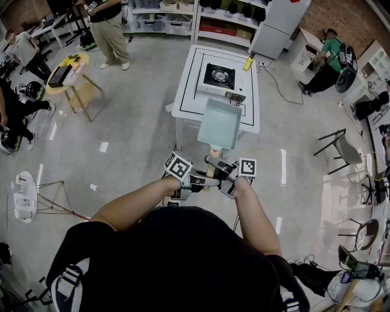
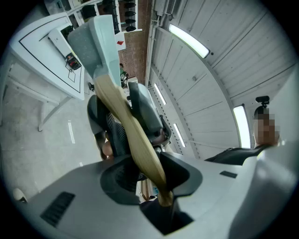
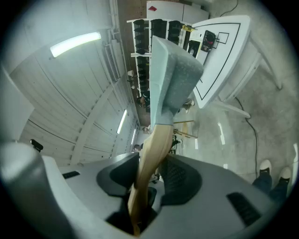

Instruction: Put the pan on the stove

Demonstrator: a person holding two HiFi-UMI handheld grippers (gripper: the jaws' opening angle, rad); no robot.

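A pale green square pan with a wooden handle hangs in the air in front of me, just short of the white table. A black single-burner stove stands on the far part of that table. My left gripper and right gripper meet from either side and are both shut on the handle. In the left gripper view the handle runs between the jaws up to the pan. The right gripper view likewise shows the handle clamped below the pan.
A small black device lies beside the stove. A round yellow side table and a standing person are at the far left. A folding chair stands to the right, shelves line the back, and a cable runs over the floor.
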